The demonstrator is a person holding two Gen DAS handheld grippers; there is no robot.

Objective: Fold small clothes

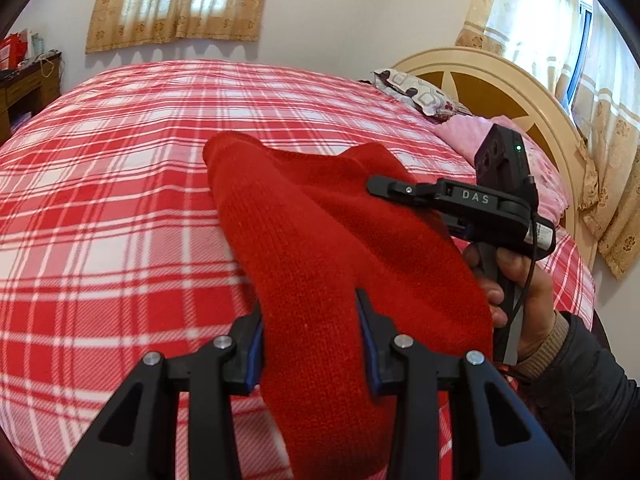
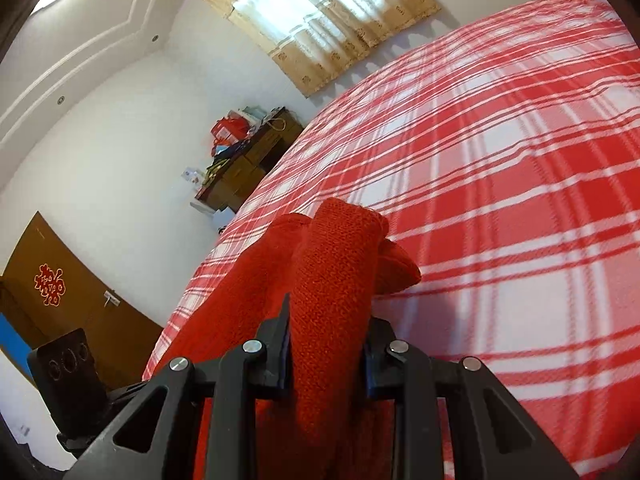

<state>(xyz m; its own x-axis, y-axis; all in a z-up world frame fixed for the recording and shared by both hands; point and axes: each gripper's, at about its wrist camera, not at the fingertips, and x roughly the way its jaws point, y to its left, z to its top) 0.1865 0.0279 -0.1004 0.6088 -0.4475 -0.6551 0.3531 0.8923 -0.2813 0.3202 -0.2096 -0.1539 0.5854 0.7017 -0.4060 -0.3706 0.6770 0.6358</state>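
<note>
Knitwear fills both tools: your left hand-held gripper (image 1: 312, 340) and right hand-held gripper (image 2: 326, 344) each pinch a bunched stretch of the red sweater (image 1: 320, 240), held up over the plaid bed (image 1: 120, 200). Thick folds may slip out if you pull the two apart unevenly.

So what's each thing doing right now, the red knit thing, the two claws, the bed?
Red knit garment: bunched, held up over the bed by both claws.
Left claw: shut on the garment.
Right claw: shut on the garment.
Plaid bedspread: spread flat.
Curtains: drawn, light showing through.
Door: shut.
</note>
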